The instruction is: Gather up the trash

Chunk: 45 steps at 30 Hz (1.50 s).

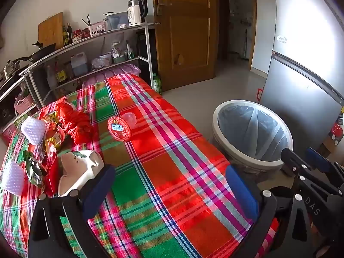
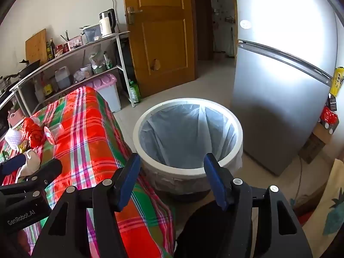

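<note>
A plaid-covered table [image 1: 172,150] carries trash at its left end: a clear cup with a red lid [image 1: 119,128], a crumpled red bag [image 1: 75,122], two white foam nets [image 1: 33,130], foil wrappers [image 1: 34,169] and a white paper packet [image 1: 79,172]. My left gripper [image 1: 172,185] hovers open over bare cloth, its left fingertip beside the white packet. The right gripper [image 2: 172,172] stands open and empty at the near rim of the white bin [image 2: 187,137], which is lined with a clear bag. Also in the right wrist view are the cup [image 2: 53,134] and the left gripper [image 2: 30,165].
The bin [image 1: 252,132] stands on the floor between the table and a silver fridge [image 2: 279,96]. A metal shelf [image 1: 86,49] with bottles, a kettle and pans runs behind the table. A wooden door [image 1: 185,32] and a pink-lidded box [image 2: 107,90] stand further back.
</note>
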Motion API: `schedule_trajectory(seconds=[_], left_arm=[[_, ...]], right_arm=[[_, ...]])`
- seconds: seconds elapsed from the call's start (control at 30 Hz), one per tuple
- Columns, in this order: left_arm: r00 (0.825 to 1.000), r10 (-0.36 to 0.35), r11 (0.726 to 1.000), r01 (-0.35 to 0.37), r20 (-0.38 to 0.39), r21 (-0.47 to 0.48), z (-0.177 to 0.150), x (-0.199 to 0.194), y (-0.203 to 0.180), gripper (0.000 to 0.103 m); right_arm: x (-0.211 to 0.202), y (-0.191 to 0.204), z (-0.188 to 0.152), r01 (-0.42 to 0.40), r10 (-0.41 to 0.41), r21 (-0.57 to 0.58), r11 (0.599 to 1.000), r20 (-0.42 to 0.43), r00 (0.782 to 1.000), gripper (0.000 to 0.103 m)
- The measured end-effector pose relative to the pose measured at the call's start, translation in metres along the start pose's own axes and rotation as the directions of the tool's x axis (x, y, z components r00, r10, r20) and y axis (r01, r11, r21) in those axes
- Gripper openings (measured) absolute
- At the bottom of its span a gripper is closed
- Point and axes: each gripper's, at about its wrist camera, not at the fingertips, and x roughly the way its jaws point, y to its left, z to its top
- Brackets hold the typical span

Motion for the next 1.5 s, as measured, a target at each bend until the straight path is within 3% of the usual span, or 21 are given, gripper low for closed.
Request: schedule_trajectory(seconds=[1.5], left_arm=[[1.0,0.014,1.0,-0.014,-0.01,-0.022,-0.001,-0.002,0.007,0.103]], right_arm=[[0.001,0.003,0.001,-0.001,0.001,-0.004,1.0,0.005,1.0,0.062]])
